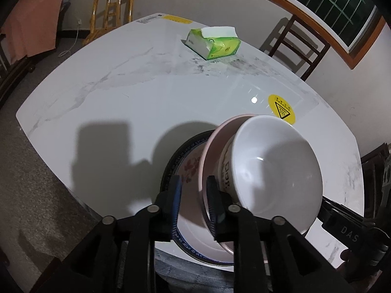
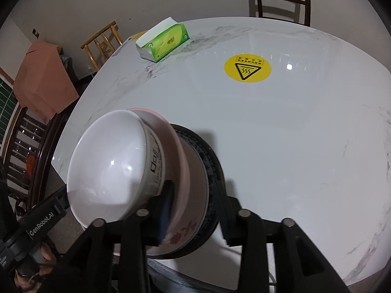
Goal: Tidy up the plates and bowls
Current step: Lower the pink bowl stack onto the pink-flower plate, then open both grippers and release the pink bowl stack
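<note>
Stack of dishes sits at the near edge of the white marble-look worktop [image 1: 151, 102], slightly overhanging that edge. Bottom: dark-rimmed plate [image 1: 180, 168] with red flower print and blue pattern on the rim. On it a pink bowl [image 1: 207, 156], and nested inside that a white bowl [image 1: 273, 168] with dark lettering on its outer wall. Both bowls look tilted in the fisheye views; true lean can't be told.

Left tongs [image 1: 194, 195]: fingers apart, straddling the pink bowl's rim on the left side of the stack, one finger outside over the plate, the other between the pink and white bowl walls. Pads not clearly pressing; gap visible on the outer side.

Right tongs [image 2: 193, 210]: fingers apart, wider than the left pair, straddling the pink bowl's wall and the plate rim on the right side of the stack. Left finger [image 2: 168, 202] sits beside the white bowl's wall, right finger outside the dark plate rim. No clamp seen.

Green tissue pack [image 1: 212, 42] lies near the far edge of the worktop, well apart from the stack. Yellow round hot-surface sticker [image 2: 247, 68] on the worktop between stack and far edge, towards the right. Wooden chairs [image 1: 112, 9] stand beyond the far edge.
</note>
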A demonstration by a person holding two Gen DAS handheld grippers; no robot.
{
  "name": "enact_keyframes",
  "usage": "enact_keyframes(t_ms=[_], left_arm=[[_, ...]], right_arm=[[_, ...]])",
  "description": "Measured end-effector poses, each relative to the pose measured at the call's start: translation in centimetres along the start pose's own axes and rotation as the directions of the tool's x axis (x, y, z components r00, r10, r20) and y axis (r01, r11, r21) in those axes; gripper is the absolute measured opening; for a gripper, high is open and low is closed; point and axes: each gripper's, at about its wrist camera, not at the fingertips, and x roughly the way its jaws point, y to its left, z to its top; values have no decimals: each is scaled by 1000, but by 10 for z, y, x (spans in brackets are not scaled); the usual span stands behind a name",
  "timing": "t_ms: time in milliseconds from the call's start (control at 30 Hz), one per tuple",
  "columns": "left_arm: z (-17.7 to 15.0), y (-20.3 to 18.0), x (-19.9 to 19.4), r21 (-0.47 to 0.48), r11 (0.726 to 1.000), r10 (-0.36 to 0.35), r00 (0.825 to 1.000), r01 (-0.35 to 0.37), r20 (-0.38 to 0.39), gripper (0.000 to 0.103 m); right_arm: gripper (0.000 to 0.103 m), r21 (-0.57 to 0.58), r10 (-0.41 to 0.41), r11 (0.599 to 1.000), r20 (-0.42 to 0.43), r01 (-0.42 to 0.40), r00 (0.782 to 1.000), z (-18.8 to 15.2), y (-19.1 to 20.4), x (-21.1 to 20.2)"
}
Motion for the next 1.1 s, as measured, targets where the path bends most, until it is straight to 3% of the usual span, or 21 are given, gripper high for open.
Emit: enact_keyframes(t_ms=[167, 500, 633, 833, 933, 1100], left_arm=[[0, -1, -7, 21, 1000, 14, 1000, -15, 28, 29], [-15, -3, -32, 59, 998, 7, 996, -12, 87, 45], [-27, -7, -43, 82, 997, -1, 994, -8, 114, 49], [-48, -22, -57, 150, 988, -4, 985, -22, 172, 58], [-55, -32, -61, 176, 984, -6, 981, -28, 191, 63], [-65, -45, -63, 209, 977, -5, 977, -41, 214, 70]], right_arm=[[54, 12, 14, 1000, 34, -14, 999, -5, -8, -11], [67, 10, 0, 1000, 129, -1, 992, -28, -21, -36], [78, 7, -10, 1000, 173, 9, 985, -41, -23, -44], [81, -35, -29, 999, 230, 38, 973, -65, -15, -53], [89, -78, -41, 995, 257, 62, 966, -76, -5, -58], [89, -121, -50, 988, 317, 93, 947, -91, 7, -68]])
